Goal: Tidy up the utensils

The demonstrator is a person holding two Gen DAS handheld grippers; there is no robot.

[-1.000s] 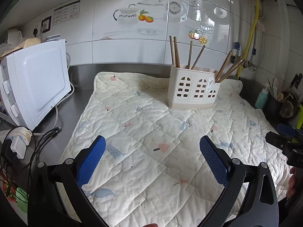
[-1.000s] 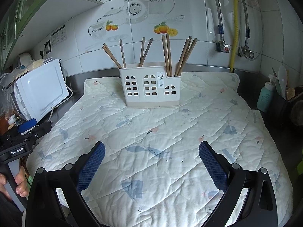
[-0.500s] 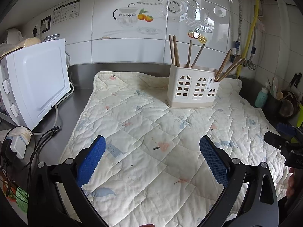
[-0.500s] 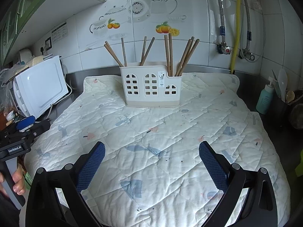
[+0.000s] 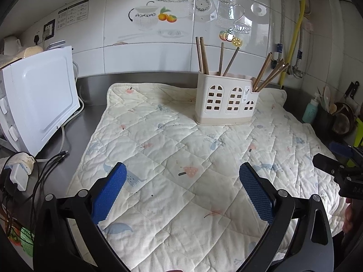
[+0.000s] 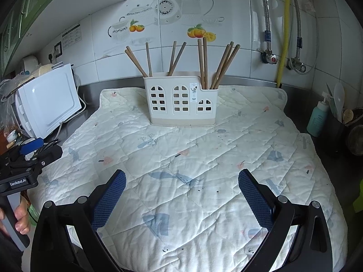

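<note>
Both the left gripper (image 5: 181,190) and right gripper (image 6: 181,191) hover wide and empty over the quilted mat (image 6: 204,158), well short of the chopsticks (image 6: 204,61) leaning loosely in the white holder (image 6: 181,100), which a clumsy grab might tip.

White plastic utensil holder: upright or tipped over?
Upright. The white plastic utensil holder sits flat on the quilted mat, wooden chopsticks sticking up from it.
</note>
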